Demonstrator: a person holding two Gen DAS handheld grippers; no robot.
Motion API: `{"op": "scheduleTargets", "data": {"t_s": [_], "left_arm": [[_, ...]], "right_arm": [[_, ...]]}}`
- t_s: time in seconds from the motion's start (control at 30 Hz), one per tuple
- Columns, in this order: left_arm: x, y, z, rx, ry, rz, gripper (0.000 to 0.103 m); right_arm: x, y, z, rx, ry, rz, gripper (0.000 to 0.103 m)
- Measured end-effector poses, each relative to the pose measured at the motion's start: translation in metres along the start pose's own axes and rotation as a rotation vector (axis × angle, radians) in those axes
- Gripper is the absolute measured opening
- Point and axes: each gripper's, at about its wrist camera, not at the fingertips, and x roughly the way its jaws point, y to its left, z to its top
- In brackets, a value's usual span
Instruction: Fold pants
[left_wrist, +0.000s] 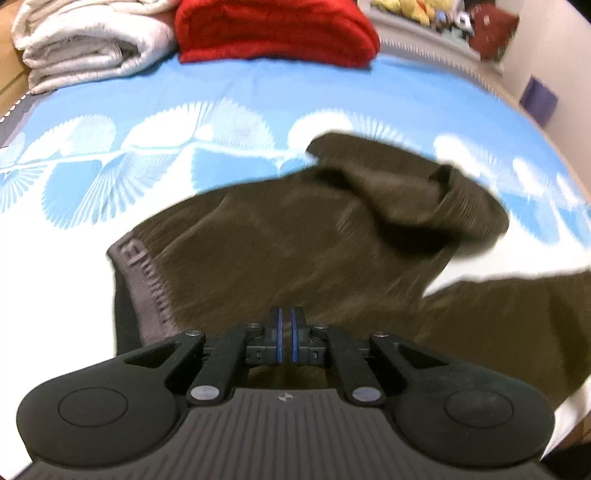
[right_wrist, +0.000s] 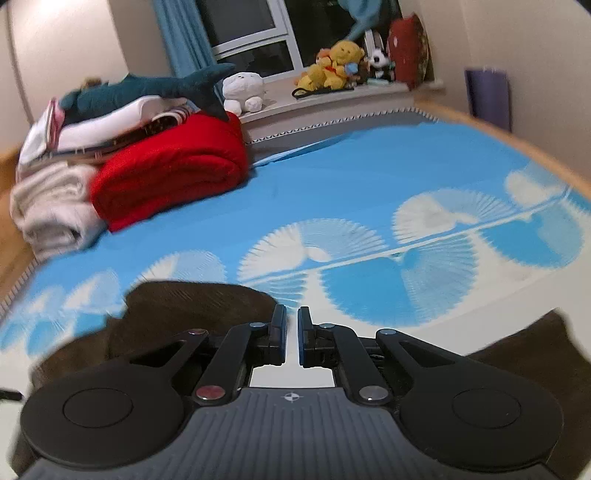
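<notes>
Dark brown pants (left_wrist: 295, 251) lie crumpled on a blue and white bed sheet (left_wrist: 147, 155). Their grey waistband (left_wrist: 147, 280) is at the left, and one leg (left_wrist: 424, 199) is bunched up at the far right. My left gripper (left_wrist: 286, 314) hovers over the pants' middle, its jaws shut with nothing visibly between them. In the right wrist view my right gripper (right_wrist: 291, 325) has its jaws a narrow gap apart and empty, over the sheet between two parts of the pants (right_wrist: 192, 310), which also show at the right (right_wrist: 535, 354).
A folded red blanket (left_wrist: 277, 33) and a white one (left_wrist: 92, 44) sit at the bed's far end. A plush shark (right_wrist: 155, 88) tops a pile there. Soft toys (right_wrist: 336, 62) line the windowsill. The bed's wooden edge (right_wrist: 517, 144) runs along the right.
</notes>
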Motion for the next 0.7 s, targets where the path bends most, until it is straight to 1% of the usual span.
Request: {"op": "scheduleTargets", "data": {"t_s": [0.07, 0.17, 0.27, 0.3, 0.33, 0.4, 0.47, 0.53, 0.57, 0.63, 0.7], "left_arm": [[0.001, -0.012, 0.008, -0.032, -0.02, 0.004, 0.006], [0.004, -0.024, 0.014, -0.081, -0.026, 0.025, 0.006], [0.013, -0.029, 0.019, -0.163, -0.01, -0.003, 0.006], [0.016, -0.031, 0.021, -0.181, -0.003, -0.016, 0.006], [0.019, -0.033, 0.023, -0.188, 0.002, -0.025, 0.006], [0.023, -0.04, 0.024, -0.186, 0.008, -0.027, 0.006], [0.03, -0.049, 0.024, -0.161, 0.009, -0.02, 0.006], [0.034, -0.055, 0.023, -0.133, 0.011, -0.006, 0.006], [0.037, -0.058, 0.023, -0.122, 0.013, -0.004, 0.006], [0.041, -0.059, 0.024, -0.113, 0.016, -0.003, 0.006], [0.043, -0.057, 0.026, -0.117, 0.012, 0.001, 0.006]], "right_arm": [[0.02, 0.004, 0.006, 0.064, 0.035, 0.038, 0.008], [0.052, 0.013, 0.012, 0.097, 0.081, 0.045, 0.008], [0.089, 0.025, 0.016, 0.121, 0.121, 0.047, 0.011], [0.101, 0.029, 0.018, 0.122, 0.129, 0.042, 0.018], [0.112, 0.033, 0.019, 0.119, 0.134, 0.032, 0.027], [0.136, 0.041, 0.021, 0.108, 0.145, 0.011, 0.034], [0.158, 0.045, 0.023, 0.09, 0.158, -0.011, 0.04], [0.176, 0.047, 0.025, 0.076, 0.159, -0.048, 0.053], [0.186, 0.048, 0.024, 0.073, 0.162, -0.065, 0.056], [0.203, 0.05, 0.022, 0.045, 0.181, -0.089, 0.064], [0.217, 0.05, 0.017, 0.019, 0.213, -0.081, 0.065]]}}
